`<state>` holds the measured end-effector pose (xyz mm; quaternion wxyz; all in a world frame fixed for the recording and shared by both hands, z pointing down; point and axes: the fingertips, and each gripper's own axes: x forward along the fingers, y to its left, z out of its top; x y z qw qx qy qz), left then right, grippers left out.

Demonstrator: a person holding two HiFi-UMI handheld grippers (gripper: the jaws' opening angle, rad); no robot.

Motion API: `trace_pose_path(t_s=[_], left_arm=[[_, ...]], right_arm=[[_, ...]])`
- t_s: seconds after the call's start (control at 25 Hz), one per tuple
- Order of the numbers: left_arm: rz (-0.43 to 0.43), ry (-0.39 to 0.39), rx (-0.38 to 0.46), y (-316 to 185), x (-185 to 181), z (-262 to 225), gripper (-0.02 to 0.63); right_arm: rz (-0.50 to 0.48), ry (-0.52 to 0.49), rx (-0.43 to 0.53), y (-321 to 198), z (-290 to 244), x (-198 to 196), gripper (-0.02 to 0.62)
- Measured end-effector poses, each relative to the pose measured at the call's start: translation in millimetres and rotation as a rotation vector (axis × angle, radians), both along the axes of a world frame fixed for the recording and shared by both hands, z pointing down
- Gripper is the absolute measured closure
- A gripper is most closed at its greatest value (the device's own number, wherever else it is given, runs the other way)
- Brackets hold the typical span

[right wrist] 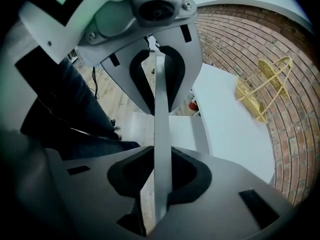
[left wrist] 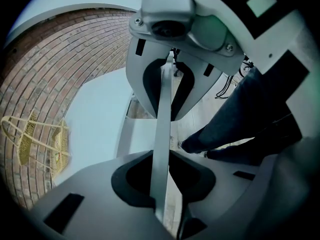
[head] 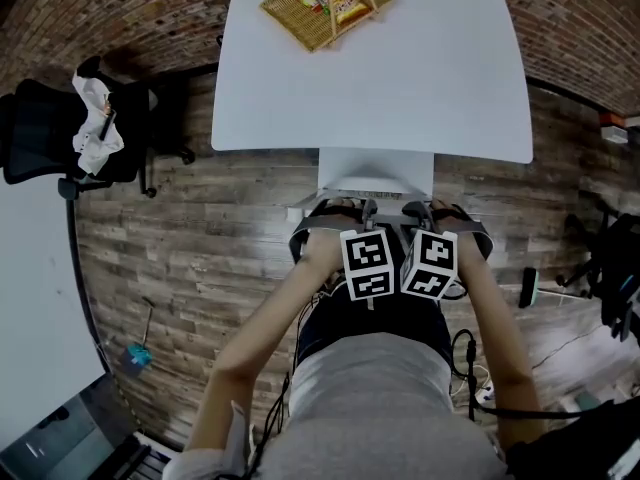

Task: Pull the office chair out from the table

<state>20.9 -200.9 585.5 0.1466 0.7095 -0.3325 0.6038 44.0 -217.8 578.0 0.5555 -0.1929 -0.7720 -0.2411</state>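
The white office chair (head: 375, 173) stands just in front of the white table (head: 400, 78), its seat partly under the table edge. Both grippers point down at the top rim of its backrest (head: 392, 211), side by side. My left gripper (head: 366, 211) is shut on that rim, which shows in the left gripper view as a thin grey strip (left wrist: 161, 134) clamped between the jaws of the left gripper (left wrist: 162, 136). My right gripper (head: 418, 211) is shut on the same rim, a grey strip (right wrist: 161, 114) running through the right gripper (right wrist: 161, 134).
A yellow wire basket (head: 325, 3) with packets sits at the table's far edge. A black chair (head: 80, 133) draped with white cloth stands at the left, another dark chair (head: 605, 268) at the right. Cables (head: 470, 368) lie on the wooden floor near the person's legs.
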Motion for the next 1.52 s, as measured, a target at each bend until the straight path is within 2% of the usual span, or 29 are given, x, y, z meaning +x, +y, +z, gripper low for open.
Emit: trace_pose_path(t_s=[0.36, 0.76, 1.0, 1.52], left_arm=[[0.009, 0.001, -0.008, 48, 26, 2, 0.515], [0.029, 0.013, -0.011, 93, 48, 2, 0.515], [0.036, 0.021, -0.016, 119, 61, 2, 0.515], [0.031, 0.019, -0.021, 137, 71, 1, 0.515]], right_arm=[[0.020, 0.033, 0.022, 45, 9, 34, 0.509], [0.048, 0.035, 0.035, 89, 10, 55, 0.511], [0.068, 0.043, 0.010, 119, 7, 67, 0.511], [0.057, 0.046, 0.014, 136, 7, 77, 0.511]])
